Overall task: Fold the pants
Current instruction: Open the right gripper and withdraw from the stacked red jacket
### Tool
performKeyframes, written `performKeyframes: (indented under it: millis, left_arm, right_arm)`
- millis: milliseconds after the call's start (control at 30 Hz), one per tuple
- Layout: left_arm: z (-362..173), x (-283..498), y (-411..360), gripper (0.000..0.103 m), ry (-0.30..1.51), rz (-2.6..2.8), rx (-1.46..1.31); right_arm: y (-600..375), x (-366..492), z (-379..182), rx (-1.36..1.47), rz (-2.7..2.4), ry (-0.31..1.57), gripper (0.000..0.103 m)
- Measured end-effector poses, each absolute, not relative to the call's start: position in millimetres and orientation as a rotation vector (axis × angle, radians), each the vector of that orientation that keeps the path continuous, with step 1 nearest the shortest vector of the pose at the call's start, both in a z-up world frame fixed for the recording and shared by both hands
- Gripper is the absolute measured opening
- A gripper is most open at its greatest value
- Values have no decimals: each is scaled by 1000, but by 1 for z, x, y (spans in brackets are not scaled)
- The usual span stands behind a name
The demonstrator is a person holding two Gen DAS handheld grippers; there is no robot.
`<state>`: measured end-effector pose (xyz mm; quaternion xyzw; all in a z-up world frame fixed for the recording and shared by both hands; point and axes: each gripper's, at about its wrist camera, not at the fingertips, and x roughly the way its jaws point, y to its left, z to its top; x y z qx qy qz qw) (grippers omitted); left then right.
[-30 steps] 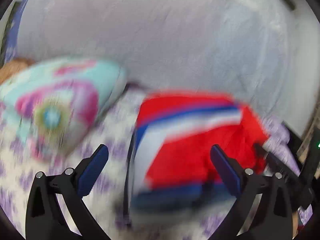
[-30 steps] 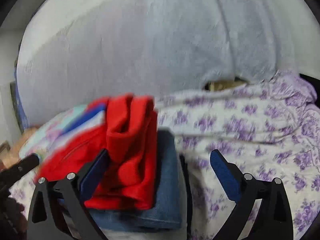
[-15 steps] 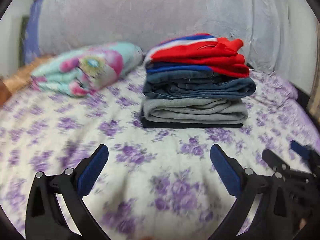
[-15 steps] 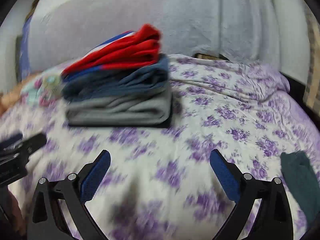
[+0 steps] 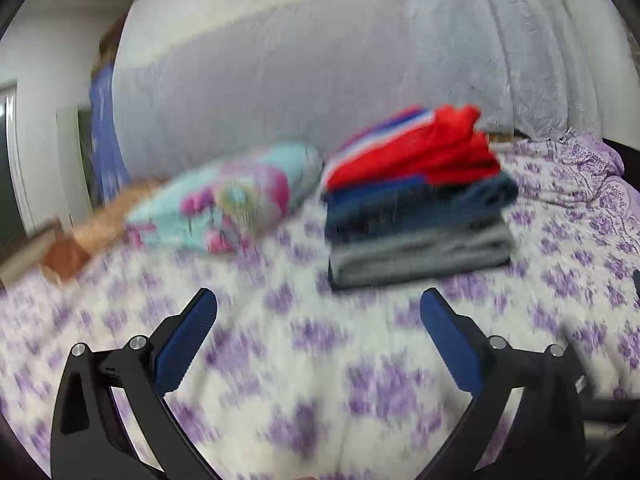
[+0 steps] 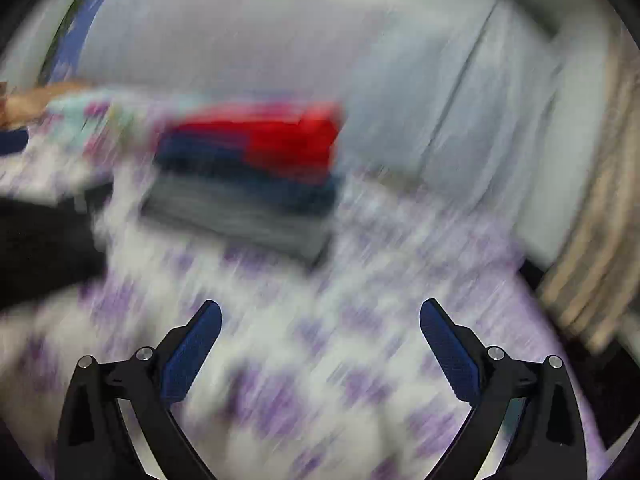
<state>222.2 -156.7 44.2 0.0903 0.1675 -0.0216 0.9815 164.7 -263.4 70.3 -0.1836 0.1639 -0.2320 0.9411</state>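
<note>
We're holding left tongs [image 5: 318, 306] spread, gripping nothing | right tongs [image 6: 320, 316] spread, gripping nothing | folded pants stack [image 5: 416, 204] is sitting on the bed [image 5: 280, 340] beside a pillow [image 5: 224, 196]

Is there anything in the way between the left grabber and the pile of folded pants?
Nothing visible. Only bare purple-flowered bedsheet lies between the open left gripper and the stack of folded pants. The teal and pink pillow sits off to the side.

Stack of folded pants [image 5: 416, 208] lying on a bedspread with purple flowers [image 5: 280, 360]. From top to bottom: red pants with blue and white stripes [image 5: 416, 152], dark blue denim [image 5: 416, 208], grey [image 5: 420, 252], and a thin black layer at the base. Both views are motion-blurred; the right wrist view shows the same stack [image 6: 248, 176].
</note>
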Motion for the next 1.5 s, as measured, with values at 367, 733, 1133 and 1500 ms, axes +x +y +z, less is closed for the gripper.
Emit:
performKeyframes:
  millis: [367,733,1133,1500]
  left_arm:
    - [134,294,-140,99,282,12,-11]
    - [95,339,-142,99,433,-70,19]
    - [86,306,-153,99,411,-99,107]
    - [99,298,-145,99,379,-123,74]
  right_arm:
    - [-311,246,154,34,-426,249,100]
    - [-307,308,93,13,-314,568,100]
    - [-326,279,121,135,-282,505,100]
    - [-316,264,137,125,-268,457,100]
